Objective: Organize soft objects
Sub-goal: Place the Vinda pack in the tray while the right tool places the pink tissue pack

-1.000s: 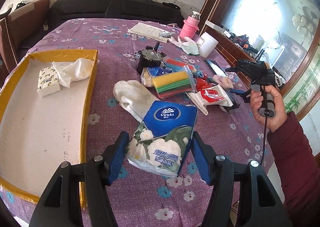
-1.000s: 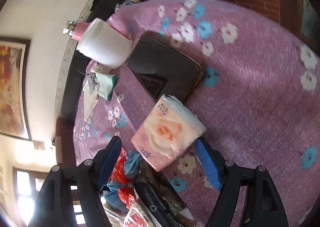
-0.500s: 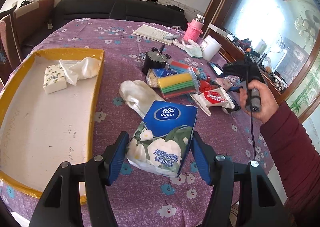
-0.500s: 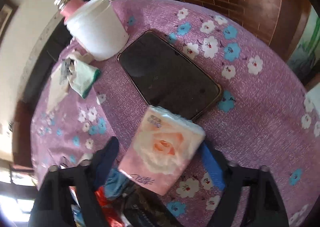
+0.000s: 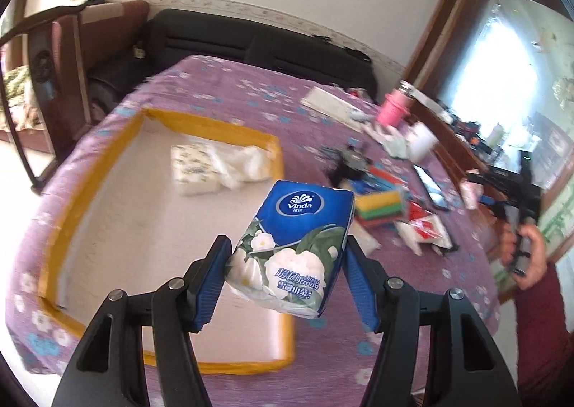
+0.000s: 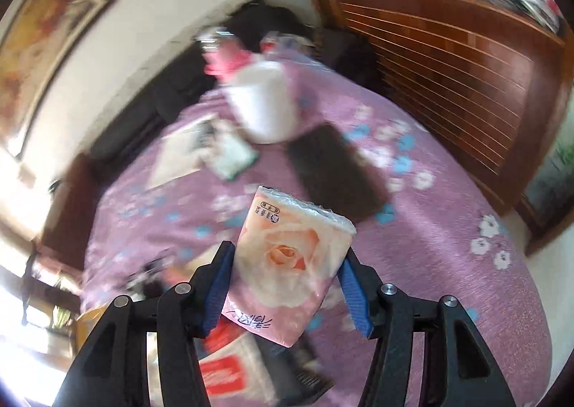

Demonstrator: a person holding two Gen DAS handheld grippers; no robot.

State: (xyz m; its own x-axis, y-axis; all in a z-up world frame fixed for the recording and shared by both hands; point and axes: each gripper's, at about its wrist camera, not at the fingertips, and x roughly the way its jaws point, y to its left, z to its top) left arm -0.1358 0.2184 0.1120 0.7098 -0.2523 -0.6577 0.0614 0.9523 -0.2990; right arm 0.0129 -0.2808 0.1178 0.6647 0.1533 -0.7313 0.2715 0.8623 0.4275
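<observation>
My left gripper [image 5: 285,274] is shut on a blue Vinda tissue pack [image 5: 294,245] and holds it in the air above the right edge of the yellow-rimmed tray [image 5: 215,127]. In the tray lie a small white tissue pack [image 5: 193,164] and a white cloth [image 5: 244,166]. My right gripper [image 6: 285,281] is shut on a pink rose tissue pack [image 6: 287,267], lifted above the purple floral tablecloth [image 6: 448,263]. The right gripper also shows in the left wrist view [image 5: 509,191], far right, held in a hand.
A pile on the table holds coloured sponges [image 5: 380,207], a red-and-white packet [image 5: 427,231] and a black gadget [image 5: 351,163]. A phone [image 6: 337,173], a white cup [image 6: 265,102], a pink bottle [image 5: 393,107] and papers [image 5: 330,103] lie beyond. A wooden cabinet [image 6: 448,59] stands right.
The left gripper has lifted the blue pack and carried it left over the tray's edge. The right gripper has shut on the pink pack and raised it off the table.
</observation>
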